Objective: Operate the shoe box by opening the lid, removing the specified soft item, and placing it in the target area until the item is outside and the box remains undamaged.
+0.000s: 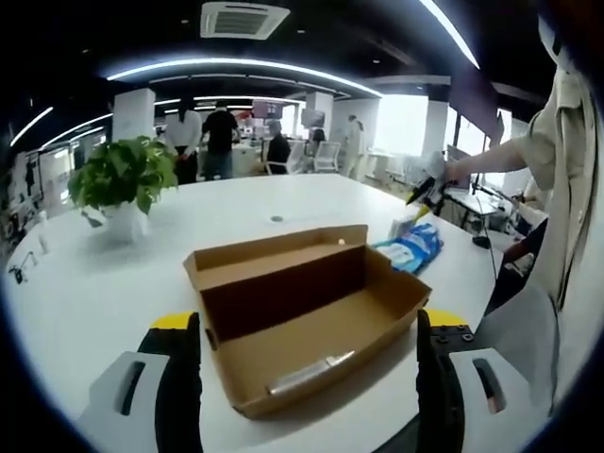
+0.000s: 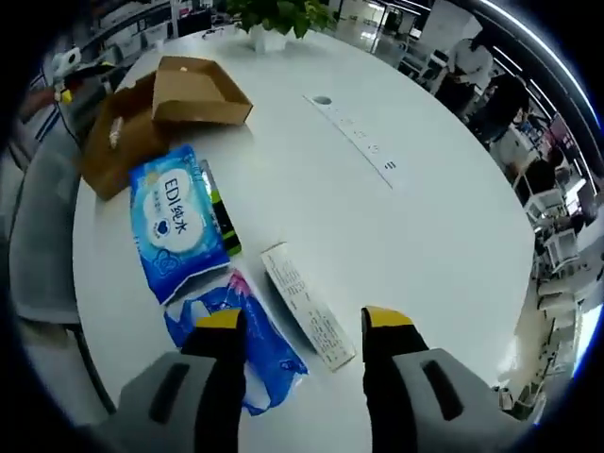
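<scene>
Your biggest risk is the open shoe box [image 1: 307,307]: it sits near the table [image 1: 94,283] edge closest to you, and a careless push by the left gripper [image 1: 307,377] could crease its cardboard or slide it off. Your right gripper [image 2: 297,326] hovers tilted down over the blue soft packs [image 2: 176,222], jaws apart and empty; the left's jaws are likewise spread, holding nothing.

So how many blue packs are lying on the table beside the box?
2. One wipes pack lies next to the box; a second blue pack lies nearer the right gripper, partly behind its jaws. Others may be hidden.
</scene>
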